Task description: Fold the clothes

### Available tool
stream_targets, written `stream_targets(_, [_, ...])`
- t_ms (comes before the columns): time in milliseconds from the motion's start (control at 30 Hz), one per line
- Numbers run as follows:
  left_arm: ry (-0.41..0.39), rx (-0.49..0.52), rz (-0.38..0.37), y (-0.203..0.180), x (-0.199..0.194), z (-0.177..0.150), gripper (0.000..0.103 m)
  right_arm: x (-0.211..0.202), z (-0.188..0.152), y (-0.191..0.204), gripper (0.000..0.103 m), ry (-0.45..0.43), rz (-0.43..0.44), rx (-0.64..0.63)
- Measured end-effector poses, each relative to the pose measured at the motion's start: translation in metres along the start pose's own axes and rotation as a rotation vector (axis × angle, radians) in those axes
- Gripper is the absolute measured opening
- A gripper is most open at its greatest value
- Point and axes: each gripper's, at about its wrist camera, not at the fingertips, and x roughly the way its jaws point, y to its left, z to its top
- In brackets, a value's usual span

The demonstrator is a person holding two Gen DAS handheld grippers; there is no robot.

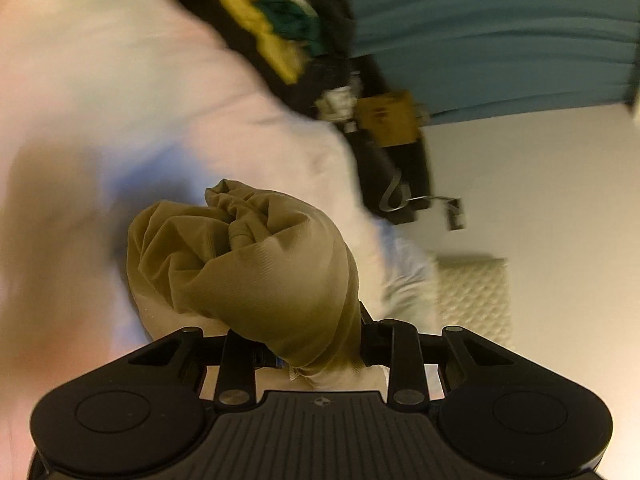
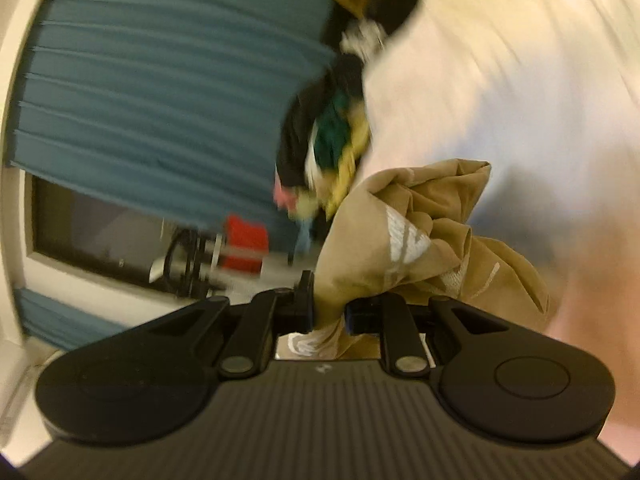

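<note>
Left wrist view: my left gripper (image 1: 308, 354) and right gripper (image 2: 330, 314) each clamp a bunched corner of the tan garment (image 1: 248, 256), light, limp cloth best gripped at seams.

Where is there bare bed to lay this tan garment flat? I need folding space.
The pale sheet looks bare between the tan garment and the dark clothes pile. It is crowded along that pile's edge, by the teal curtain. Blur hides detail.
</note>
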Motion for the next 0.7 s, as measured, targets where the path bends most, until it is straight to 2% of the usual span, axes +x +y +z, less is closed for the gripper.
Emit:
stream_targets(67, [-0.01,0.054,-0.062,-0.027,0.035,0.019,0.032,0.013,0.032,0.016,0.018,-0.06,0.016,-0.066])
stream_targets(133, [-0.026,0.093,-0.104,-0.043,0.057,0.024,0.034,0.025,0.06,0.027,0.018,-0.127,0.046,-0.139])
stream_targets(167, [-0.034,0.121,-0.108,-0.044,0.068,0.026,0.034,0.031,0.074,0.033,0.018,-0.16,0.06,-0.175])
stream_targets(267, [-0.035,0.218,-0.076,-0.033,0.097,0.027,0.035,0.049,0.085,0.015,0.018,-0.203,0.033,-0.275])
stream_targets(367, [0.034,0.285,0.023,0.012,0.121,0.014,0.035,0.072,0.075,-0.026,0.018,-0.157,-0.065,-0.307])
stream_targets(467, [0.115,0.346,0.142,0.062,0.129,-0.011,0.032,0.089,0.052,-0.08,0.018,-0.052,-0.173,-0.274])
stream_targets(533, [0.137,0.391,0.186,0.084,0.135,-0.025,0.036,0.092,0.033,-0.113,0.018,0.025,-0.236,-0.209])
stream_targets(567, [0.138,0.418,0.197,0.088,0.135,-0.03,0.038,0.093,0.025,-0.127,0.018,0.053,-0.255,-0.184])
stream_targets(633, [0.136,0.47,0.221,0.09,0.137,-0.036,0.044,0.089,0.016,-0.14,0.018,0.057,-0.253,-0.157])
stream_targets(700, [0.145,0.506,0.24,0.087,0.135,-0.042,0.046,0.086,0.008,-0.153,0.019,0.062,-0.252,-0.13])
